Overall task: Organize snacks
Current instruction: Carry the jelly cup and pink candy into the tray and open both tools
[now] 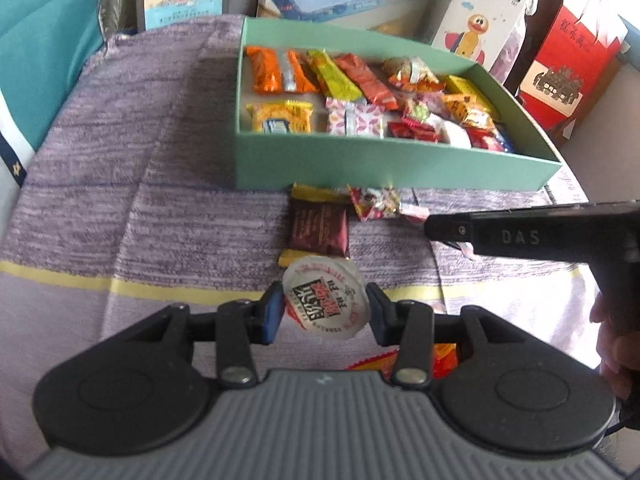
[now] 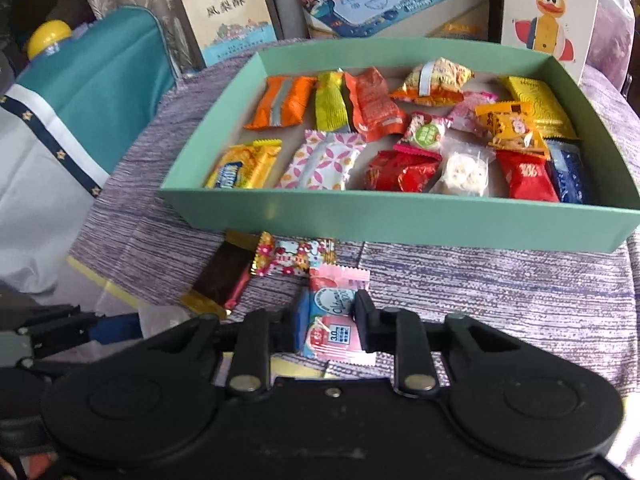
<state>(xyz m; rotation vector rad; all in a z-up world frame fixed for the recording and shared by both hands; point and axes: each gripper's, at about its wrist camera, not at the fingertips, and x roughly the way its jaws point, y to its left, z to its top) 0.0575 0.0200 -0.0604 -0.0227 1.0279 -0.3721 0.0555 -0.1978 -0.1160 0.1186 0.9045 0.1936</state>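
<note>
Before the full green box, loose wrappers; left hand-held gripper grasping jelly cup, right hand-held gripper pink packet.

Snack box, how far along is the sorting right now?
Mostly done: the green box already holds many wrapped snacks. In hand: the left gripper is closed on a round jelly cup, and the right gripper on a pink packet. Left on the cloth: a dark brown chocolate packet and a Hello Kitty candy.
</note>
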